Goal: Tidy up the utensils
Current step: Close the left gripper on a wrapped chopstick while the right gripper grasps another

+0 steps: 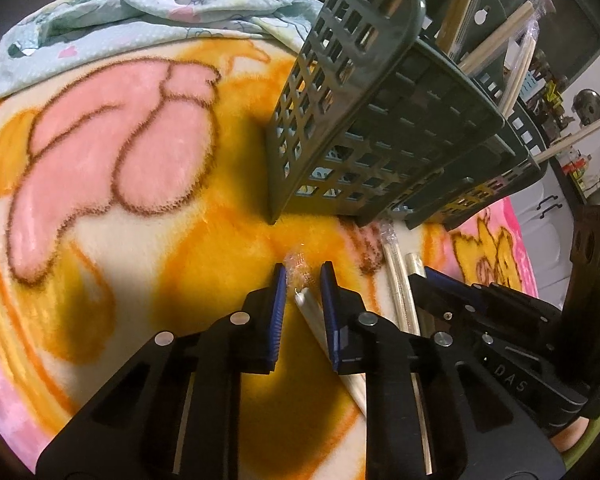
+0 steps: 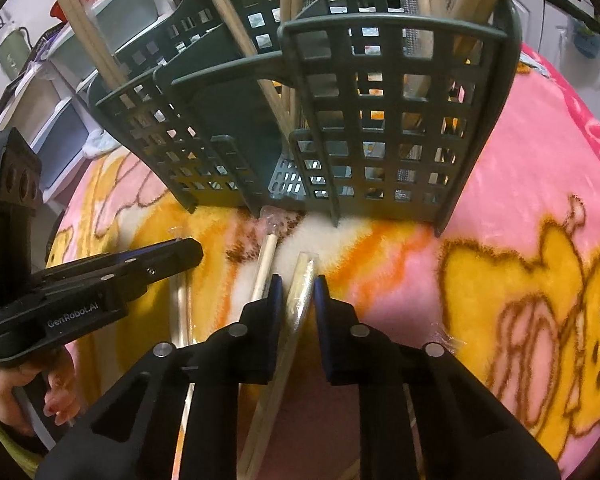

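Left wrist view: a wrapped chopstick pair lies on the blanket at 6 o'clock of the green basket, clenched between the left gripper fingers. Right wrist view: the right gripper fingers grasp a second wrapped pair; a third pair lies just beside at 10 o'clock.

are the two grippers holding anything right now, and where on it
Each has a wrapped pair of chopsticks between its jaws near the tip end: left gripper around one pair, right gripper around another. Whether the pads press cannot be told.
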The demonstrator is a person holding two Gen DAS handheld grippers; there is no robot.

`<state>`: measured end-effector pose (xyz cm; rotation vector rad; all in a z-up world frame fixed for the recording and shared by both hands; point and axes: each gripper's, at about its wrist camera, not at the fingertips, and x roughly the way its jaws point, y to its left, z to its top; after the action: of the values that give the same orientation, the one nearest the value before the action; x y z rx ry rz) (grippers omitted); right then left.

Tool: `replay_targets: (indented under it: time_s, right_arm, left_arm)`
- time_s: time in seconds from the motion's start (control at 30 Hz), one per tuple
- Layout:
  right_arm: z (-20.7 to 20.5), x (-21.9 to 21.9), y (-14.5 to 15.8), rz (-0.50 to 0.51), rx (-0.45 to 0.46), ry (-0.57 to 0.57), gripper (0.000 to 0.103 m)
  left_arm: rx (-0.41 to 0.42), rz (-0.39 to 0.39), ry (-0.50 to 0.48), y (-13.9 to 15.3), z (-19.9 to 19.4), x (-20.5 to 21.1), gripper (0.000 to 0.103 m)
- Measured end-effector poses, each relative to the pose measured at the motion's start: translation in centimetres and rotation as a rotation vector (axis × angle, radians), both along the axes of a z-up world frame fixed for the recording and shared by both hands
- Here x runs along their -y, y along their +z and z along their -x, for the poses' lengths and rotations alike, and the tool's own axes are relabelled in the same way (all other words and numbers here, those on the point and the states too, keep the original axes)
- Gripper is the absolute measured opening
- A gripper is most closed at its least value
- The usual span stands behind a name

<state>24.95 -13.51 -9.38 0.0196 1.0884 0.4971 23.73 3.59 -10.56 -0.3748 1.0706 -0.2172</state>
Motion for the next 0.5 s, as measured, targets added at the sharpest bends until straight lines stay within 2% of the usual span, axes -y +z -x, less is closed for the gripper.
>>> replay_targets:
  time_s: [0.33, 0.5]
  right_arm:
    - [0.6, 0.6, 1.3, -0.052, 0.023, -0.011, 0.009]
    - [1.2, 1.1, 2.6, -0.080, 0.045, -0.013, 0.009]
  left_arm:
    - [0.005, 0.036, 0.004, 0.0, 0.5, -0.8, 0.004]
    - [0.041, 0.068, 0.014, 1.4, 1.6, -2.0, 0.003]
